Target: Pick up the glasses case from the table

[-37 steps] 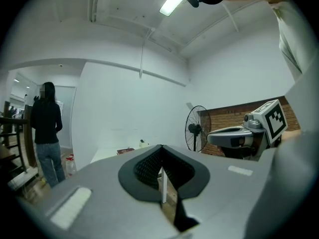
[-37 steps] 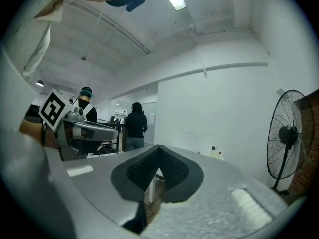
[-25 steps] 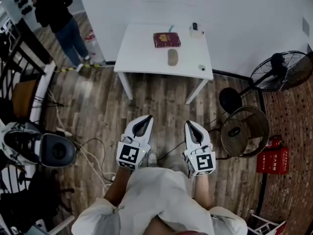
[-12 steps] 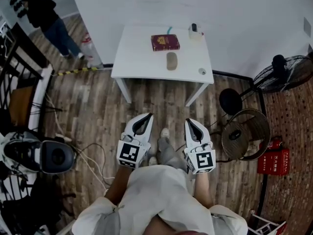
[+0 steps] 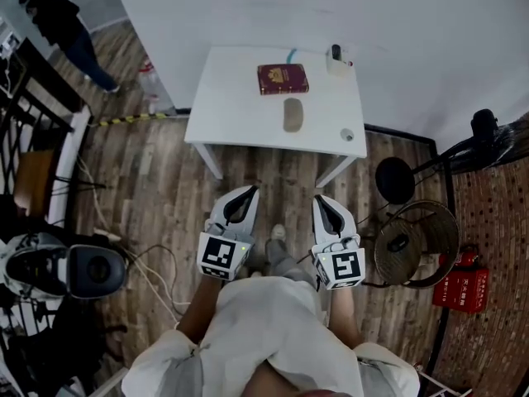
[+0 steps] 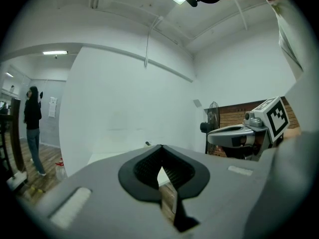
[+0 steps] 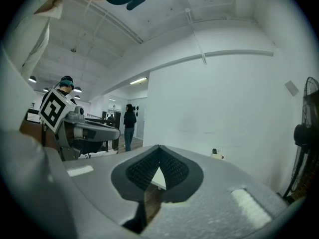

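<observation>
Glasses case [image 5: 293,115] lies mid-bench on the white bench [image 5: 227,106], just short of a red book [image 5: 283,78], with open wood floor [image 5: 273,172] between the front edge and the left gripper [image 5: 248,195] and right gripper [image 5: 319,202], both jaws closed, holding nothing.

Bare wood floor [image 5: 277,190] lies open at 12 o'clock, from the closed left tool [image 5: 246,195] and closed right tool [image 5: 319,201] to the counter [image 5: 227,98]. On the counter, the near strip and the whole left half are bare. The glasses case [image 5: 293,114] has clear surface at 9, 6 and 3 o'clock. A red book [image 5: 283,78] lies near at its 12, and a small round object [image 5: 347,135] at its 4. The white wall [image 5: 331,11] closes off the far side. A dark fan base [image 5: 395,180] and a round wire cage [image 5: 413,231] crowd the right tool's 2 to 3 o'clock. Cables [image 5: 157,263] and a dark rounded machine [image 5: 83,267] lie towards the left tool's 8 to 9.
</observation>
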Demonstrator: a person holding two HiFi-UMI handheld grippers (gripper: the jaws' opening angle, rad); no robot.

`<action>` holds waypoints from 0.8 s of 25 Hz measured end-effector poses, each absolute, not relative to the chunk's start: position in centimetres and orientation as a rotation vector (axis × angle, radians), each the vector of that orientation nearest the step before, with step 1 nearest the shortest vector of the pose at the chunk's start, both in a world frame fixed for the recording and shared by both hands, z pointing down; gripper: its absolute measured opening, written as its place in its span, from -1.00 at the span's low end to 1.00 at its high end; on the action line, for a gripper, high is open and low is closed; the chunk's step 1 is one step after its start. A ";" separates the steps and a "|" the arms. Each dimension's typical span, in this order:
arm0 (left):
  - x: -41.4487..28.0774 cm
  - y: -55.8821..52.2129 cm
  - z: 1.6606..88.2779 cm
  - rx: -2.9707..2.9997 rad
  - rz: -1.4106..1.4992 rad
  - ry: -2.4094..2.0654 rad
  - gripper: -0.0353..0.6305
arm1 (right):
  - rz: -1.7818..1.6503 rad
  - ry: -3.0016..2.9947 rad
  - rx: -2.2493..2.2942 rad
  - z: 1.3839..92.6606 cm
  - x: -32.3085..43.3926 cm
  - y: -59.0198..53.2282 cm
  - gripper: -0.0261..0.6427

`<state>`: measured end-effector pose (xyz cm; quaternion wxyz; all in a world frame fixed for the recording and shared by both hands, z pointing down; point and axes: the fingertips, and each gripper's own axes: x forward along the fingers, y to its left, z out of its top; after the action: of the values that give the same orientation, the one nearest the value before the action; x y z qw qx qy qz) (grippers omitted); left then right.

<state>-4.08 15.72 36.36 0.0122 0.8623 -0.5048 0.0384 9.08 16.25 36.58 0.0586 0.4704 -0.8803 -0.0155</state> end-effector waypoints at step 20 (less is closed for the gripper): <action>-1.8 0.3 36.0 2.559 0.168 -1.711 -0.84 | 0.023 -2.753 1.248 36.7 11.2 -1.6 -0.91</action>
<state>-1.78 0.28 35.99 0.0292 0.8297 -0.5547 0.0545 11.21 -1.59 36.67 0.0594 0.4121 -0.9092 0.0075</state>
